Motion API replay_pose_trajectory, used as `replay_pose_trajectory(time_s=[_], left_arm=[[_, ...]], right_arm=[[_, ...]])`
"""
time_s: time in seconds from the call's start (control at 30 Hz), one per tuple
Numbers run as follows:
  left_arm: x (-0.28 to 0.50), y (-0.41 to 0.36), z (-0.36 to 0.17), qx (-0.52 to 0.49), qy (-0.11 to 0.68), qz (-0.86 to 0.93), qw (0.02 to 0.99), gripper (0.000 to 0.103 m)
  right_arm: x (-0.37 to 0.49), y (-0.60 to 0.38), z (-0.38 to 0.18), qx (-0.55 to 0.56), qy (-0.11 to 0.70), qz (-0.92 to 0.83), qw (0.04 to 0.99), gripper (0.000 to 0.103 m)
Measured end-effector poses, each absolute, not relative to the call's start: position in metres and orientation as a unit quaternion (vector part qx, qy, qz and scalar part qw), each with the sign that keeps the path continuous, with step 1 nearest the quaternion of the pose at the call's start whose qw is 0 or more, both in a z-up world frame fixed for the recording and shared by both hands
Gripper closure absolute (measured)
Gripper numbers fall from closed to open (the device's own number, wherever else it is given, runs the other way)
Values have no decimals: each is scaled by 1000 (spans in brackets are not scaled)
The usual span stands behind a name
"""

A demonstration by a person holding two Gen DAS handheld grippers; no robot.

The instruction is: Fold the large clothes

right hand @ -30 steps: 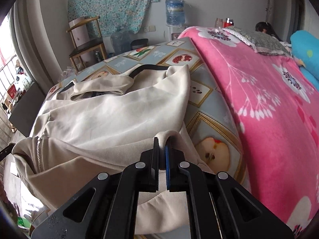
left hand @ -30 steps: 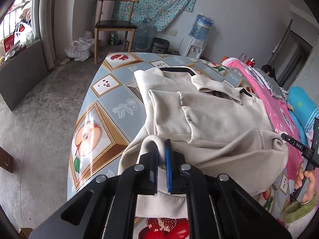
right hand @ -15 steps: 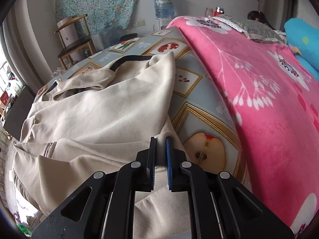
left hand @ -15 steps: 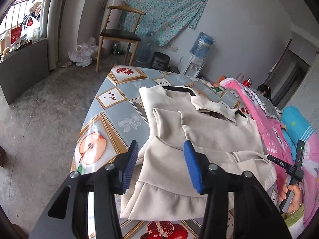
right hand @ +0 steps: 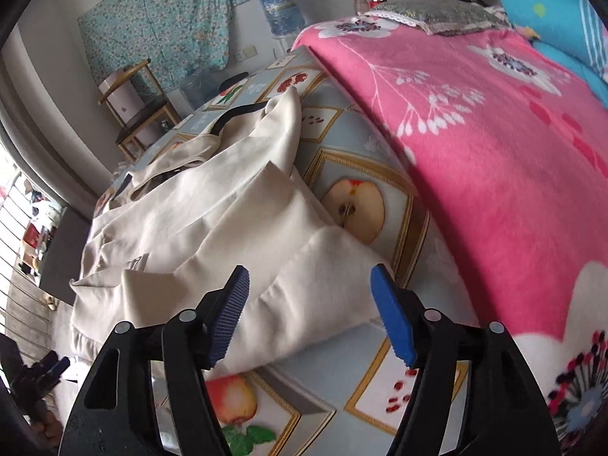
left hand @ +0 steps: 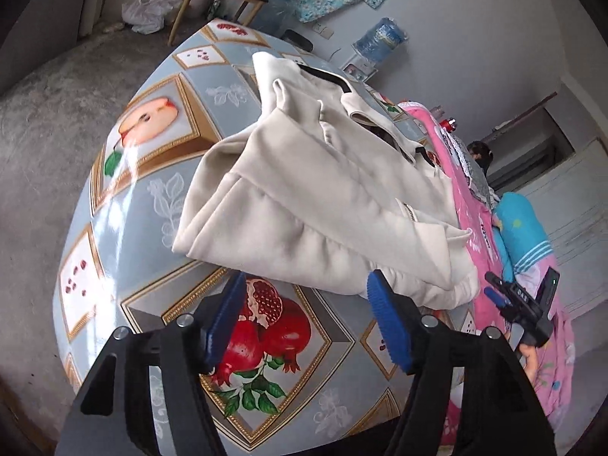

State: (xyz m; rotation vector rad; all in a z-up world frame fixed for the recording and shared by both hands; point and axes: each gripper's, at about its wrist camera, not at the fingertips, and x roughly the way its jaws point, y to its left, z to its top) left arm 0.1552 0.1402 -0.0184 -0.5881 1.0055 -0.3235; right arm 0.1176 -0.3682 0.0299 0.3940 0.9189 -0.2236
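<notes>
Now that the hem has been let go, both jaws have just been opened and nothing is clamped: the left gripper [left hand: 304, 319] and right gripper [right hand: 309, 313] are held just short of the jacket [left hand: 323, 190], folded on the surface [left hand: 159, 159]. A fresh edge must be found for the next fold. Only from the right is the blanket [right hand: 475, 133] shown broadly

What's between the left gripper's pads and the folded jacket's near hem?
Only bare fruit-print tablecloth between the left gripper and the cream jacket; left wrist view shows it.
</notes>
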Motion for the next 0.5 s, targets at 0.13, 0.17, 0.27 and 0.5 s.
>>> replay_pose_trajectory(time_s=[0.13, 0.17, 0.27, 0.5], left_arm=[[159, 148, -34, -343, 467, -153, 800, 36], [160, 151, -39, -362, 465, -150, 794, 36], [165, 161, -49, -403, 457, -136, 781, 35], [172, 169, -55, -435, 429, -108, 784, 35]], right_arm=[[92, -371, 20, 257, 441, -82, 856, 28], [89, -371, 15, 274, 444, -71, 850, 28], [89, -372, 0, 307, 455, -57, 834, 28], [98, -385, -25, 391, 432, -37, 812, 28]])
